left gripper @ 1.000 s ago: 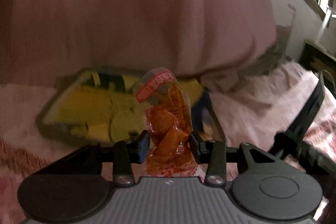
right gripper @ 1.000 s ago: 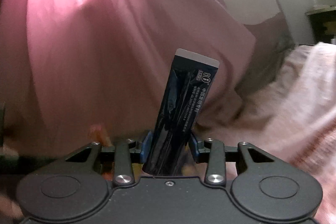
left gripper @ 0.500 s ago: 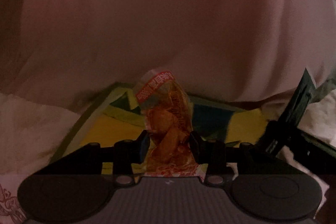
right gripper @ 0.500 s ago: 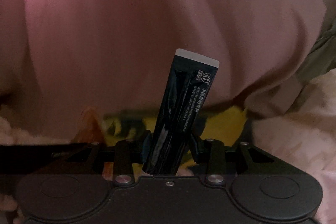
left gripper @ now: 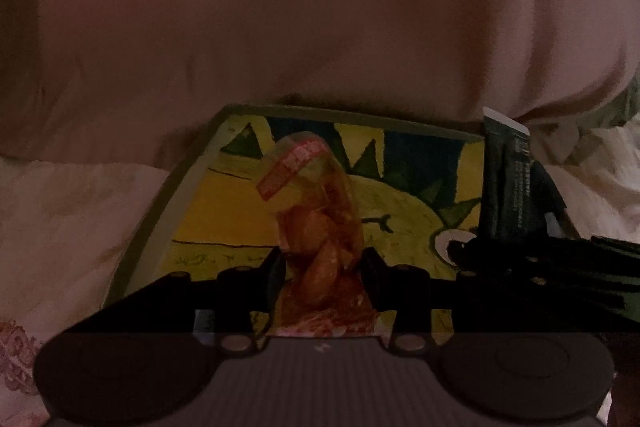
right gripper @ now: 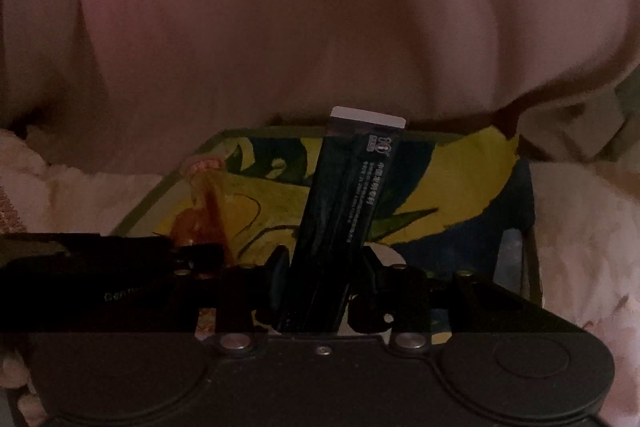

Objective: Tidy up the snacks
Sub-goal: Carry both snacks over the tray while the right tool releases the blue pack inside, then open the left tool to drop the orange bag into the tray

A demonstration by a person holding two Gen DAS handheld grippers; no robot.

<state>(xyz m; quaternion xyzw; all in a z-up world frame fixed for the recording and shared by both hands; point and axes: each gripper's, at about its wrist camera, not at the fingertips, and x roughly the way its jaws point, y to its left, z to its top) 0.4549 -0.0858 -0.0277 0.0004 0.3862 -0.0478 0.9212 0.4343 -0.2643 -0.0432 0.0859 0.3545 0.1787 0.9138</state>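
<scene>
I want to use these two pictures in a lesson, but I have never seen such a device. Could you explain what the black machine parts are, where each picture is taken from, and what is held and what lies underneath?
No robot here: a person holds a hand tool with two fingers in each hand, and a camera on each tool looks forward along those fingers. One picture comes from the left tool, the other from the right.

The left gripper is clamped on a clear packet of orange snack pieces. The right gripper is clamped on a long dark sachet with a white end.

Both hang over a shallow box painted yellow, green and blue, which sits on pale, soft bedding. Pink fabric fills the background.
</scene>
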